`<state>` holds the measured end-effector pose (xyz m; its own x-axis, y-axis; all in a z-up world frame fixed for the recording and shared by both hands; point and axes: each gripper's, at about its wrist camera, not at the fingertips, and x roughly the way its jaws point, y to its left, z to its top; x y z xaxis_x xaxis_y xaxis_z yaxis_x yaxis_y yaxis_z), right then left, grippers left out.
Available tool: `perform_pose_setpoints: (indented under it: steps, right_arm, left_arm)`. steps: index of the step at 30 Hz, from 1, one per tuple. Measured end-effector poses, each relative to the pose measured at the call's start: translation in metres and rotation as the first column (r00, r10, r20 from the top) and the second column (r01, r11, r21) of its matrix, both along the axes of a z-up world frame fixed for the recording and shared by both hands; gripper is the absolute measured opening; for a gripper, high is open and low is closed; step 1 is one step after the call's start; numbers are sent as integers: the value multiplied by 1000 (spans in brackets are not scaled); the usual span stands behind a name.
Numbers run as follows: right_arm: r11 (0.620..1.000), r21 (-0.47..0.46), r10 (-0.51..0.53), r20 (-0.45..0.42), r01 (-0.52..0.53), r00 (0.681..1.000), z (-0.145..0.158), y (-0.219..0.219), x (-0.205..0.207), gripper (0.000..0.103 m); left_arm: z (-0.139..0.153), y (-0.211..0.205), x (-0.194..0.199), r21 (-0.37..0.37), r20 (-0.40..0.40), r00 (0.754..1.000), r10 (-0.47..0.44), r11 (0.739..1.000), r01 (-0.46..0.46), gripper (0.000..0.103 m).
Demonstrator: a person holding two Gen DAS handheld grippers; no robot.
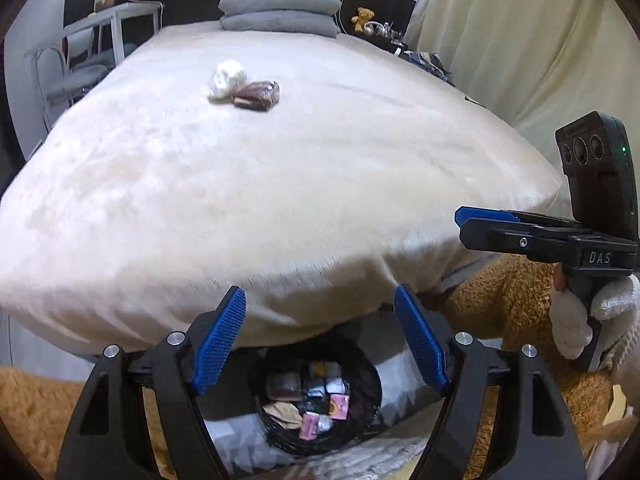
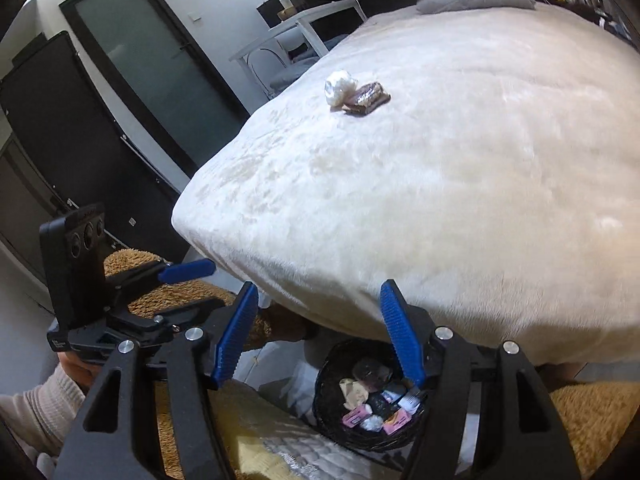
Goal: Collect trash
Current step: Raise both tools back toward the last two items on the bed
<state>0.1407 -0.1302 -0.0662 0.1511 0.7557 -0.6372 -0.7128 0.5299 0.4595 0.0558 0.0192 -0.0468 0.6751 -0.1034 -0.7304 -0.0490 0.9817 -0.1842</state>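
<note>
Two pieces of trash lie side by side far up the cream bed (image 1: 280, 200): a crumpled white plastic bag (image 1: 227, 79) (image 2: 340, 86) and a brown wrapped packet (image 1: 256, 95) (image 2: 370, 98). On the floor at the bed's foot stands a black-lined bin (image 1: 260, 364) (image 2: 324, 384) holding several wrappers. My left gripper (image 1: 318, 296) (image 2: 216, 284) hovers open above the bin with nothing between its blue pads. My right gripper (image 2: 318, 286) (image 1: 462, 222) is also open and empty, held to the right of the left one by a gloved hand (image 1: 572, 320).
Grey pillows (image 1: 276, 12) are stacked at the headboard, with a small teddy bear (image 1: 362, 18) on the shelf beside them. A brown shaggy rug (image 1: 500, 300) covers the floor around the bin. A white desk (image 1: 112, 16) and a dark door (image 2: 152, 60) stand left of the bed, and curtains (image 1: 520, 60) hang on the right.
</note>
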Motion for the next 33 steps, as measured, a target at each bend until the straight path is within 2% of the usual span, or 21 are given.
perform_pose_setpoints:
  steps: [3, 10, 17, 24, 27, 30, 31, 33]
  right_arm:
    - [1000, -2, 1, 53, -1, 999, 8, 7, 18, 64]
    - [1000, -10, -20, 108, 21, 994, 14, 30, 65, 64]
    - [999, -36, -14, 132, 18, 991, 9, 60, 100, 68]
    - [997, -74, 32, 215, -16, 976, 11, 102, 120, 69]
    - [996, -83, 37, 254, -16, 966, 11, 120, 130, 82]
    - [995, -100, 34, 274, -6, 961, 7, 137, 143, 83]
    - [994, -113, 38, 283, -6, 958, 5, 143, 146, 90]
    - [992, -123, 56, 300, -20, 952, 3, 154, 152, 97]
  left_arm:
    - [15, 21, 11, 10, 59, 998, 9, 1000, -10, 75]
    - [34, 67, 42, -8, 122, 991, 47, 999, -47, 75]
    - [40, 91, 73, 14, 135, 990, 50, 999, -53, 75]
    - [43, 112, 100, 27, 137, 989, 55, 998, -60, 75]
    - [44, 123, 108, 27, 143, 987, 68, 997, -72, 75]
    - [45, 136, 116, 26, 143, 985, 93, 995, -97, 76]
    - [45, 141, 119, 16, 144, 984, 104, 994, -107, 81]
    - [47, 149, 121, -2, 152, 981, 118, 993, -119, 85]
